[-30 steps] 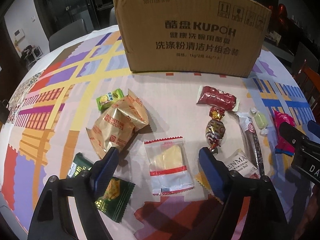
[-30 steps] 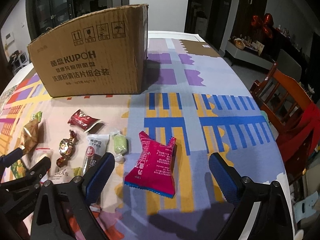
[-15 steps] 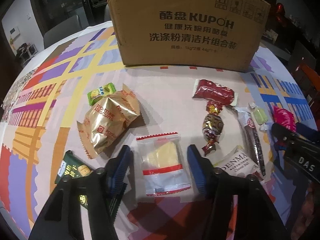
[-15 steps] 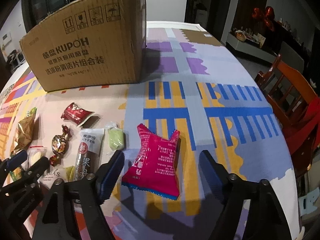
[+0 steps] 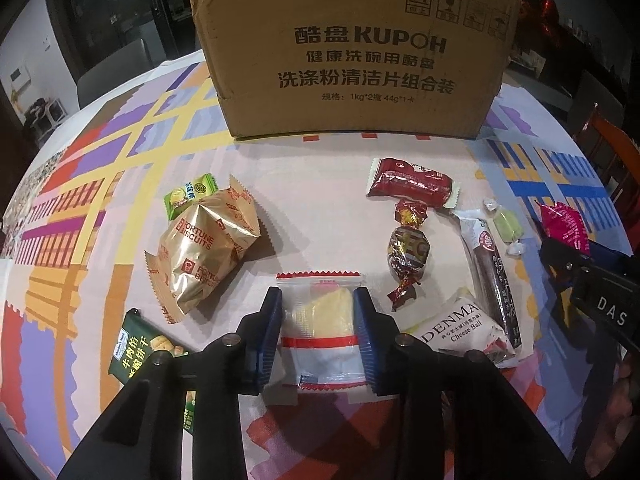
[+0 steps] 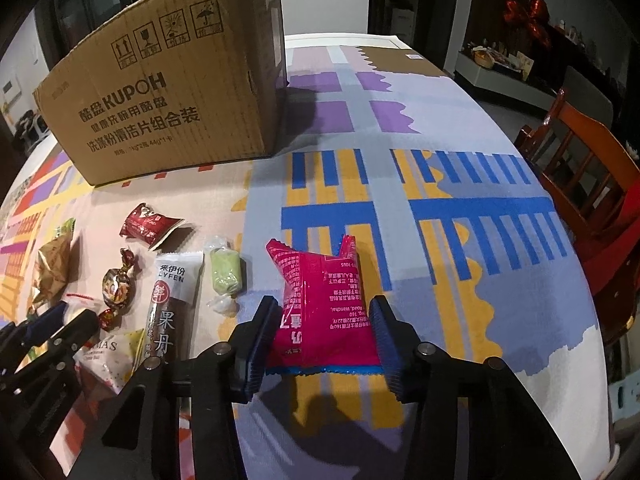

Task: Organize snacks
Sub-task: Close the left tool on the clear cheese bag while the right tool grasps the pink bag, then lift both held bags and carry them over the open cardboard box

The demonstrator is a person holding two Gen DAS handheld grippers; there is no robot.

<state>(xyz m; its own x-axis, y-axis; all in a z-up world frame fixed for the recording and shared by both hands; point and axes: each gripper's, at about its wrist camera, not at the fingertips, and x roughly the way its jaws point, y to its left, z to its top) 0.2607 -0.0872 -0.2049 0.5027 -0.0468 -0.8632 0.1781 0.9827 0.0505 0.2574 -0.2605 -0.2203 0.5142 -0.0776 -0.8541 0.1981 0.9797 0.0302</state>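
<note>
My left gripper [image 5: 318,300] is shut on a clear packet with a yellow cake [image 5: 322,316], which lies on the tablecloth. My right gripper [image 6: 324,312] has closed on both sides of a pink snack pouch [image 6: 322,304] lying on the table. A brown KUPOH cardboard box [image 5: 356,52] stands behind the snacks; it also shows in the right wrist view [image 6: 168,96]. A gold Fortune Biscuits bag [image 5: 204,252] lies to the left of my left gripper.
Loose snacks lie around: a green packet [image 5: 140,350], a small green packet [image 5: 188,196], a red packet [image 5: 412,182], a foil candy [image 5: 408,252], a dark bar [image 5: 496,272], a Denma cheese ball packet [image 5: 464,328], a green candy [image 6: 226,274]. A wooden chair [image 6: 580,184] stands at right.
Both grippers moved forward and down and closed: the left onto the clear cake packet, the right onto the pink pouch.
</note>
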